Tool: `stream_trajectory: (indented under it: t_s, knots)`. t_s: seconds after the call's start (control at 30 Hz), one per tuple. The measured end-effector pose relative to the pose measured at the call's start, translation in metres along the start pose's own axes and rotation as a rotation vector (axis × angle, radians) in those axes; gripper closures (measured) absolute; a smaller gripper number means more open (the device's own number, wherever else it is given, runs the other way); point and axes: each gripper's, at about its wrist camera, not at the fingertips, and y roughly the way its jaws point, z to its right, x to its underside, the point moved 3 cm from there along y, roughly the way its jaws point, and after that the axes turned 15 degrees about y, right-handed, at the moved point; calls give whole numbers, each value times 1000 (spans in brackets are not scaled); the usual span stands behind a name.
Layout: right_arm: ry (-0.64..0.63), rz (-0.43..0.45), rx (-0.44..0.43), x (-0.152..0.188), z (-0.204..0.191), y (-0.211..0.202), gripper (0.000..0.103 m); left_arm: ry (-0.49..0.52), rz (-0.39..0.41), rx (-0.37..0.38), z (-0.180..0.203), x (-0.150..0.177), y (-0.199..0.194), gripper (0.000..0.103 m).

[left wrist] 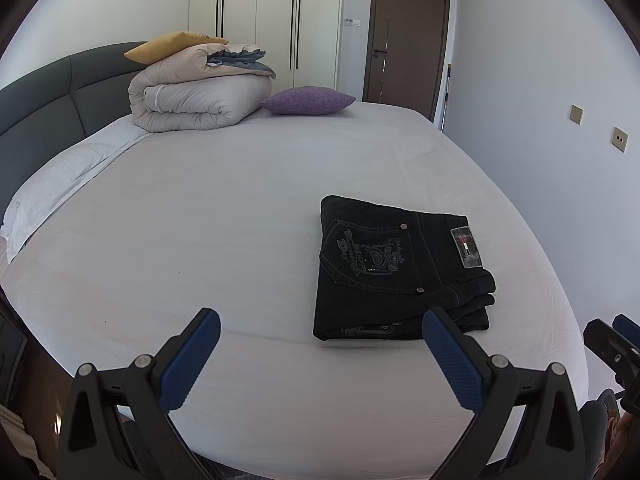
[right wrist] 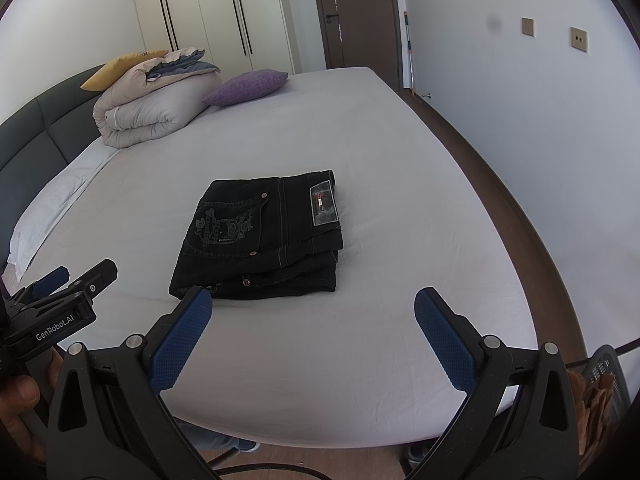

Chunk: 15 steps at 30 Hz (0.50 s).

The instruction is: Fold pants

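The folded jeans [right wrist: 260, 236] are black, with pale grey embroidery on the back pocket and a grey waistband patch [right wrist: 324, 204] bearing a red, white and dark stripe. They lie on a white bed sheet [right wrist: 360, 128]. The throw pillow [right wrist: 246, 87] is purple, the cushion [right wrist: 120, 67] mustard yellow, the duvet [right wrist: 152, 108] beige, the headboard [right wrist: 44, 136] dark grey. Both claws carry blue cross-hatched pads [right wrist: 180, 344] on black frames.

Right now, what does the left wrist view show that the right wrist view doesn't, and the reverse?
Left wrist only: the open left gripper from behind, and the right gripper's tip at the right edge.
Right wrist only: the open right gripper from behind, the floor along the wall, a mesh basket, and a hand on the left gripper.
Both: folded black pants on the bed, duvet, purple pillow, door.
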Motion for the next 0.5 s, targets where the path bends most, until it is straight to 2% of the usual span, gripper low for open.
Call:
stream_trajectory:
  t_s: [0.5]
  knots:
    - [1,-4,-1,5,-1,3,0,1,-2,-2,0,0,0,0]
